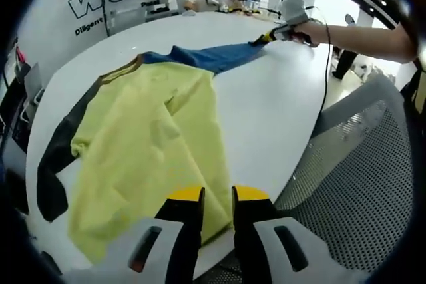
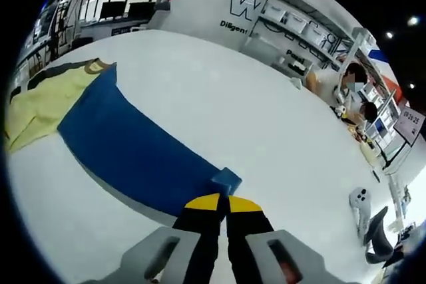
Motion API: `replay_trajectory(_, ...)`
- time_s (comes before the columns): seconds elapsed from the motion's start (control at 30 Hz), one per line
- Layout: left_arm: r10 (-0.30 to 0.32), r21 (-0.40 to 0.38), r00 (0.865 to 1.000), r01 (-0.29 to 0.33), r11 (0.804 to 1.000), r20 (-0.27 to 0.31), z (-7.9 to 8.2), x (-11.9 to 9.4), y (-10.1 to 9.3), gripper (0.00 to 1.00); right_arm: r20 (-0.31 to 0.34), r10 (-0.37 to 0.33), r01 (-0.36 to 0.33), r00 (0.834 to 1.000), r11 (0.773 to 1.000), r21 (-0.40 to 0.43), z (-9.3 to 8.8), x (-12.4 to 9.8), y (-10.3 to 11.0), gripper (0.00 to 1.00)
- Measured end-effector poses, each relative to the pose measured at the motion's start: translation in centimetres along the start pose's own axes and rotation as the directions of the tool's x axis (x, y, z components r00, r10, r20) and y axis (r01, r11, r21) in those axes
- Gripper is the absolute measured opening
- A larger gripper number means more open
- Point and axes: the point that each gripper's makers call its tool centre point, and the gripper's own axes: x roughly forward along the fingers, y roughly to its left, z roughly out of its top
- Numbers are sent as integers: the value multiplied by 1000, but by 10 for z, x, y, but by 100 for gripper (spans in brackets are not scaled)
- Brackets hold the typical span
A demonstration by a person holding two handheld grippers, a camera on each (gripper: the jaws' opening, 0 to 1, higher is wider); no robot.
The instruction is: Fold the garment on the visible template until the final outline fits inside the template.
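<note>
- Right gripper (image 2: pixel 223 203) has its jaws pressed together on the cuff of the blue sleeve (image 2: pixel 136 147), which stretches flat across the white table (image 2: pixel 219 104).
- Left gripper (image 1: pixel 217 197) has its jaws narrow, a slim gap between them, over the hem of the garment (image 1: pixel 143 157); whether it pinches the cloth I cannot tell.
- Garment: yellow body, rumpled, with a dark sleeve (image 1: pixel 56 157) on the far side, lying spread on the table.
- Grey mesh chair (image 1: pixel 359 184) stands just beside the table edge.

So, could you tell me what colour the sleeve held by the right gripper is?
Blue; the sleeve shows best in the right gripper view, pinched by the right gripper.
</note>
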Motion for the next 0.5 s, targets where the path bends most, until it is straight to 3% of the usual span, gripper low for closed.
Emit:
replay_trajectory(0.2, 10, -6, 1000, -10, 1000, 4, 0, -3, 2, 12, -9, -40, 41, 999, 990, 135, -6, -5, -3, 0)
replay_trajectory(0.5, 4, -8, 1000, -4, 1000, -1, -4, -2, 2, 12, -38, -54, 62, 998, 968, 243, -18, -10, -3, 0)
